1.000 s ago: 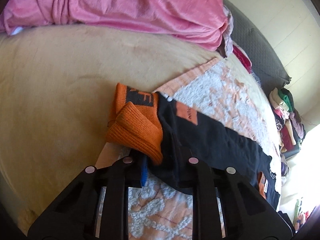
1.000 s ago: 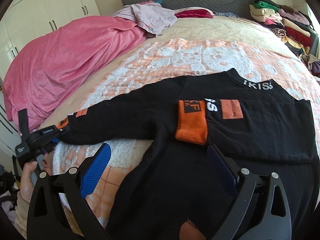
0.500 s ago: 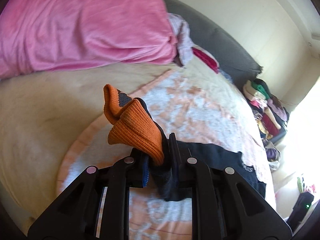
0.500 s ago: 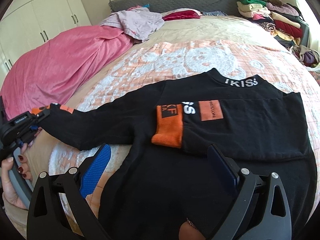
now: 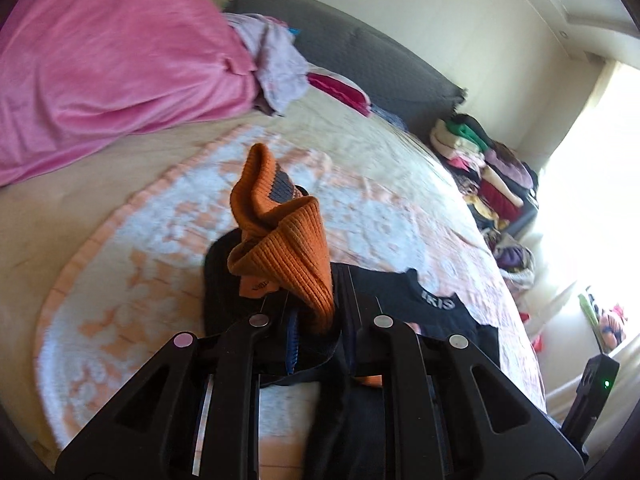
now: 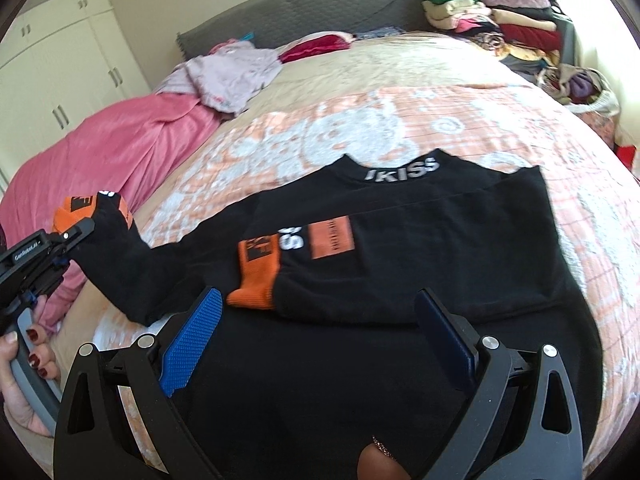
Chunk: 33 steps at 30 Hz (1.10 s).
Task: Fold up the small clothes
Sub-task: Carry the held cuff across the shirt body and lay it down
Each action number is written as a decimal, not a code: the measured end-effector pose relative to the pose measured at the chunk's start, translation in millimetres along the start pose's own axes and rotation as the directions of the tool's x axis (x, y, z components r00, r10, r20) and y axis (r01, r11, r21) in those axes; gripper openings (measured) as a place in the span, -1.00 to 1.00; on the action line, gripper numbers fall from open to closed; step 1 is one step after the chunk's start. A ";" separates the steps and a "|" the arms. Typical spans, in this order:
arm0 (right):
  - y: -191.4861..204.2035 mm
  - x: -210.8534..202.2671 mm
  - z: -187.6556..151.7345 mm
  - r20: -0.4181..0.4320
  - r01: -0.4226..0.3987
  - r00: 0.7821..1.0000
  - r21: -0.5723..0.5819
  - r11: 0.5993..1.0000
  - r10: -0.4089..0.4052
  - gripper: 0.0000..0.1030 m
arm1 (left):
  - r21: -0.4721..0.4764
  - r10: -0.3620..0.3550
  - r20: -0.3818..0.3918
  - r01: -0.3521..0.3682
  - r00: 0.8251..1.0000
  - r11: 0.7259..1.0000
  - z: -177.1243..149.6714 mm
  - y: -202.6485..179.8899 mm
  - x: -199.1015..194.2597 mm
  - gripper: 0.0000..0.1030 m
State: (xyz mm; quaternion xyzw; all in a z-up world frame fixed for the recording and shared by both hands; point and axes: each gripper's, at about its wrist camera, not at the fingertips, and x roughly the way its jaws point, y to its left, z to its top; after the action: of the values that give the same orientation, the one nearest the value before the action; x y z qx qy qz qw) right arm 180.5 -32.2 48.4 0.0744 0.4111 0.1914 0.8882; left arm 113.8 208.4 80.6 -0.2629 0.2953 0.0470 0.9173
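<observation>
Sleeve-folding is under way on the black long-sleeved sweatshirt [image 6: 400, 280], which lies spread on the peach-and-white patterned bedspread [image 6: 360, 128]. Since a second ago the left gripper [image 5: 316, 320], jaws clamped on the ribbed orange cuff [image 5: 288, 248], has lifted that sleeve off the bed and swung it towards the garment's body, so the sleeve now hangs raised and slack instead of stretched flat. The other orange cuff [image 6: 256, 276] already rests across the chest. The right gripper [image 6: 316, 344] hovers over the lower hem, jaws wide apart and holding nothing. Judging by this, the second sleeve looks about to be laid across the front
</observation>
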 end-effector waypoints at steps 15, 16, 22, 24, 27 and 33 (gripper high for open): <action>-60.0 -28.7 0.0 0.050 0.068 0.996 0.109 0.992 -0.074 0.87 | 0.120 -0.095 -0.134 0.111 0.986 0.986 -32.9 -75.4 42.0 -0.85; -64.3 -31.0 -0.3 0.053 0.075 0.995 0.117 0.990 -0.082 0.87 | 0.127 -0.098 -0.140 0.116 0.985 0.985 -35.0 -78.4 43.8 -0.86; -84.5 -40.8 -0.8 0.065 0.097 0.992 0.157 0.983 -0.108 0.87 | 0.162 -0.106 -0.201 0.140 0.974 0.977 -49.9 -96.2 59.8 -0.94; -89.3 -42.2 -1.1 0.065 0.100 0.992 0.167 0.981 -0.112 0.87 | 0.162 -0.113 -0.232 0.153 0.966 0.975 -55.9 -99.1 65.0 -0.94; -93.4 -43.0 -2.2 0.062 0.106 0.991 0.174 0.979 -0.119 0.87 | 0.177 -0.121 -0.272 0.173 0.955 0.969 -65.3 -105.5 69.7 -0.87; -90.7 -37.8 -3.5 0.048 0.103 0.992 0.170 0.980 -0.113 0.87 | 0.184 -0.144 -0.314 0.209 0.939 0.960 -75.5 -110.1 70.9 -0.64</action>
State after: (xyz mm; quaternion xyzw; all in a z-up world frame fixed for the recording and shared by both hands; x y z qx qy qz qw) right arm 180.9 -130.5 46.4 0.1315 0.4032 0.1057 0.8994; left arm 159.5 70.6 38.7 -0.1920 0.4082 -0.1081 0.8859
